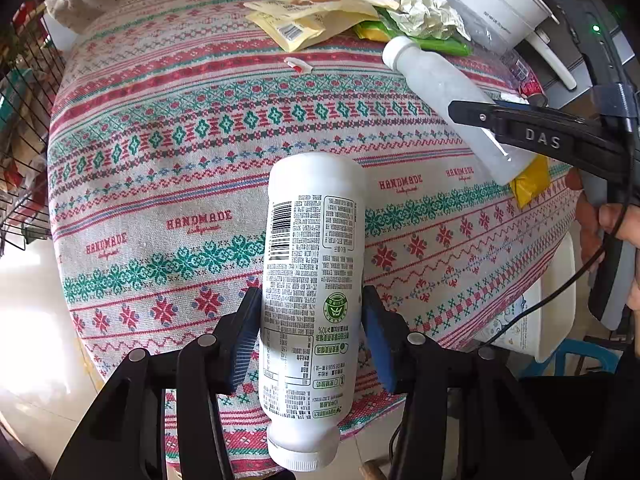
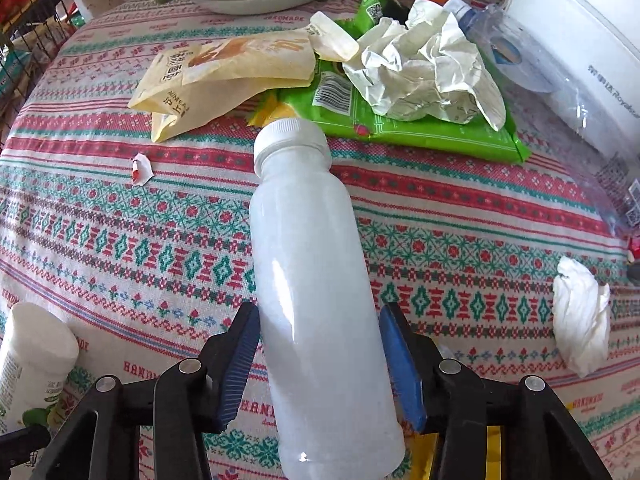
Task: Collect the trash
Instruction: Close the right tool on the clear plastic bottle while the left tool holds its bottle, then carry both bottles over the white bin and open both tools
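Your left gripper (image 1: 312,332) pinches printed white bottle (image 1: 312,280), cap end toward you, base pointing out over patterned tablecloth (image 1: 160,140). Your right gripper (image 2: 320,364) clamps frosted bottle (image 2: 316,300) at mid-body, both blue pads on its sides, cap pointing away from you. More trash at far side of table: tan snack pouch (image 2: 224,76), green wrapper (image 2: 420,128), crumpled paper (image 2: 424,68), clear crushed bottle (image 2: 516,56). White tissue (image 2: 580,316) near right edge. Small torn scrap (image 2: 141,169) lies alone on cloth.
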